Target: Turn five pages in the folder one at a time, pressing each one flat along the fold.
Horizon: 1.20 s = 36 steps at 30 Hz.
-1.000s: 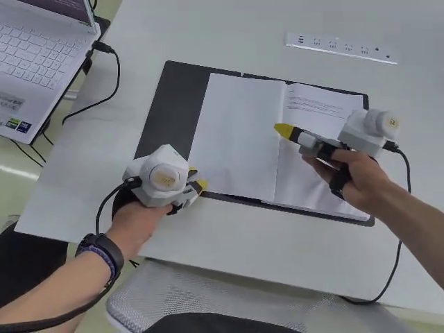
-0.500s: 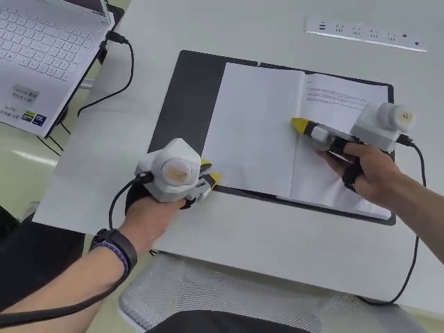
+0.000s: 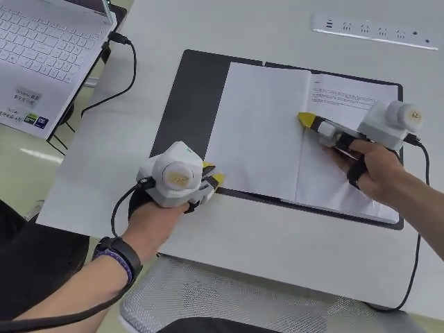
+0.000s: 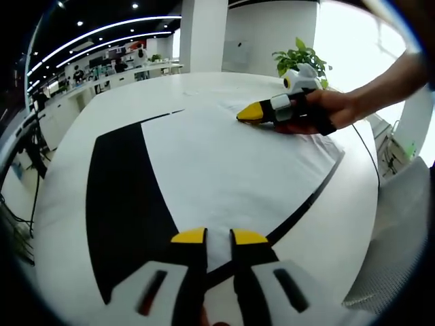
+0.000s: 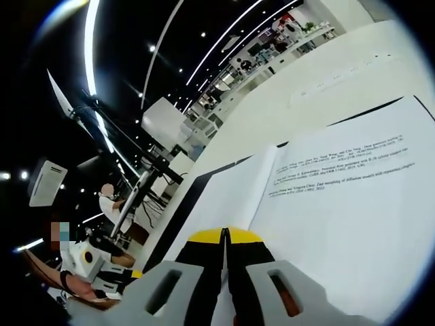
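1. Over the last second the whole head view slides, which I put down to the headset moving. Measured against the folder [image 3: 186, 104], neither gripper has really shifted.
2. The right gripper [image 3: 305, 119] still has its yellow tips on the fold [image 3: 302, 156], in its upper part. Its own view shows the jaws pressed together with nothing between them.
3. The left gripper [image 3: 214, 174] still sits at the near left corner of the turned page [image 3: 257, 125]. Its jaws are slightly spread, and paper and the dark cover edge show through the gap in its own view [image 4: 219, 236].
4. I take this as the pressing stroke for the current page, barely begun, since most of the fold below the tips looks unswept. How many pages are done I cannot tell.
5. The folder lies open and flat on the white table [image 3: 277, 243], black cover outermost. The turned page is blank and lies smooth. The printed page [image 3: 350, 97] on the right has a few lines of text at its top.
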Tool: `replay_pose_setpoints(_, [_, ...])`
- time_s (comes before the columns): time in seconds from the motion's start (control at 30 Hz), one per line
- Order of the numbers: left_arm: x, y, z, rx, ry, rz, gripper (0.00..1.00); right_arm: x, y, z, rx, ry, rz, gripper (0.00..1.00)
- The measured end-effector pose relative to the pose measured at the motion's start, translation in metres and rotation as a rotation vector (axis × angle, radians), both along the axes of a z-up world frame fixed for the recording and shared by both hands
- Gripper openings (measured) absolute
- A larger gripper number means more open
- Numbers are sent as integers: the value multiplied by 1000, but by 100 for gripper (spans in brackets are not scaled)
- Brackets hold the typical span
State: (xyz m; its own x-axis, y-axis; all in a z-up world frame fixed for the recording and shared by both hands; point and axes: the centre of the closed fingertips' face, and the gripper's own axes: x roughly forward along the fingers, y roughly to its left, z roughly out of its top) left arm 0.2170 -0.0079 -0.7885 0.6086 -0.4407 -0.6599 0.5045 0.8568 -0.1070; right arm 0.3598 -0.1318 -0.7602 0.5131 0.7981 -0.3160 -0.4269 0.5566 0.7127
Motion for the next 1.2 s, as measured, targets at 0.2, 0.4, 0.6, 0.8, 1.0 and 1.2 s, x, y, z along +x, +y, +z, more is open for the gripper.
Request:
replay_pose_setpoints(0.2, [0,1,0,3,1,-4,10,23,0,0,-8,-28,-49,0])
replay_pose_setpoints(0.4, [-1,0,0,-2,4,1,11,58,-4,-8,-24,-22,-87,0])
replay_pose_setpoints(0.6, [0,0,0,2,8,7,10,77,-4,-8,-7,-18,-151,0])
replay_pose_setpoints(0.8, [-2,1,1,0,12,11,10,91,-7,-11,32,0,-206,0])
replay_pose_setpoints(1.0, [-2,1,1,2,13,10,9,97,-7,-5,33,-9,-260,0])
replay_pose_setpoints(1.2, [-1,2,1,2,13,13,8,108,-10,-3,49,-9,-308,0])
